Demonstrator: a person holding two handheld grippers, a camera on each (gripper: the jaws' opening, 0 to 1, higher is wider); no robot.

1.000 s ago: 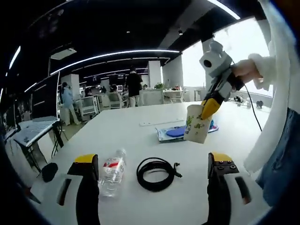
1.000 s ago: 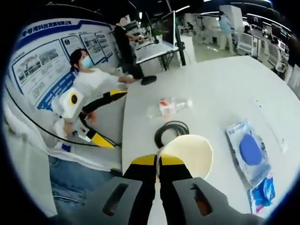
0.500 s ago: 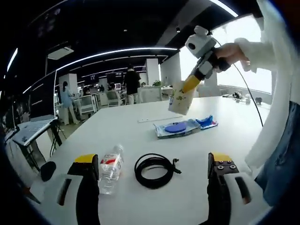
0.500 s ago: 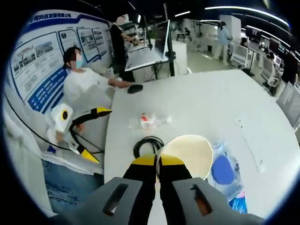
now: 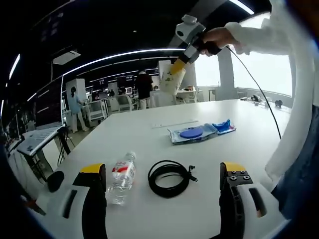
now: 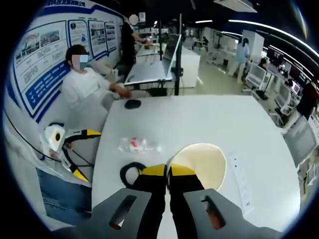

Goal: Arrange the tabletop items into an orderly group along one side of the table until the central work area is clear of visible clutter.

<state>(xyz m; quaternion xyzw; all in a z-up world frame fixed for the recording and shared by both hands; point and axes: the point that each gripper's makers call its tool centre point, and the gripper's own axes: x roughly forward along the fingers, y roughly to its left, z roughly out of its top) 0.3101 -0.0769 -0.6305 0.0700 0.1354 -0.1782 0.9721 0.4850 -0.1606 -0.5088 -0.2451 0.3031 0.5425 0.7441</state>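
Note:
My left gripper (image 5: 163, 168) is open and low over the near edge of the white table (image 5: 134, 137). A plastic water bottle (image 5: 119, 178) and a coiled black cable (image 5: 171, 178) lie just ahead, between its jaws. My right gripper (image 5: 180, 63) is raised high over the table, shut on the rim of a printed paper cup (image 5: 169, 79). In the right gripper view the cup's cream inside (image 6: 202, 160) sits against the jaws of the right gripper (image 6: 168, 172). Far below lie the bottle (image 6: 137, 145) and the cable (image 6: 128, 172). The left gripper (image 6: 84, 152) sits off the table's edge.
A blue packet (image 5: 192, 134) and a smaller blue wrapper (image 5: 223, 126) lie mid-table, a white power strip (image 5: 172, 124) behind them. A black mouse (image 5: 54, 180) sits at the left edge. A person in white (image 6: 87, 87) sits by the table; desks and monitors (image 6: 172, 50) stand beyond.
The right gripper has lifted the paper cup off the table and carried it high and toward the far side. The left gripper stays open in place.

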